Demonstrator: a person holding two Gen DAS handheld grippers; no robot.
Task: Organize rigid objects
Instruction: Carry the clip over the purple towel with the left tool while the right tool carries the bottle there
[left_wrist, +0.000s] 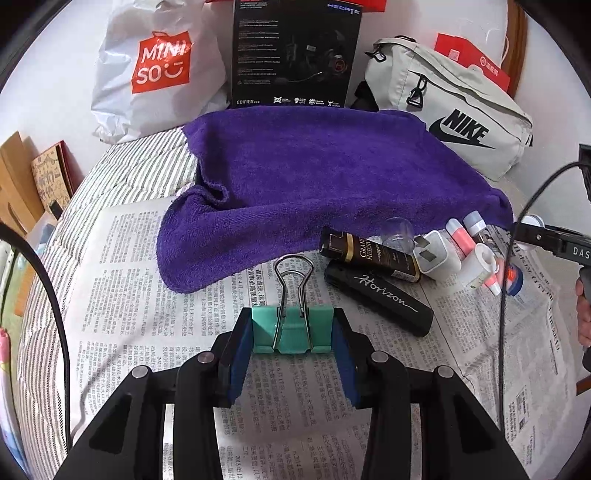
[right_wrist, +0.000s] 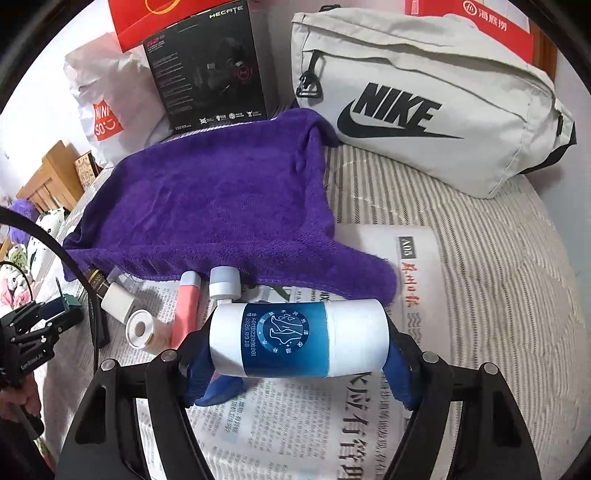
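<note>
My left gripper is shut on a teal binder clip, its wire handles pointing away, just above the newspaper. My right gripper is shut on a white bottle with a blue label, held sideways above the newspaper. A pile of small objects lies by the purple towel: a black Horizon tube, a dark brown bottle, a white charger plug, pink tubes and a white tape roll.
A Miniso bag, a black headphone box and a grey Nike bag stand behind the towel on the striped bedding. The purple towel also shows in the right wrist view.
</note>
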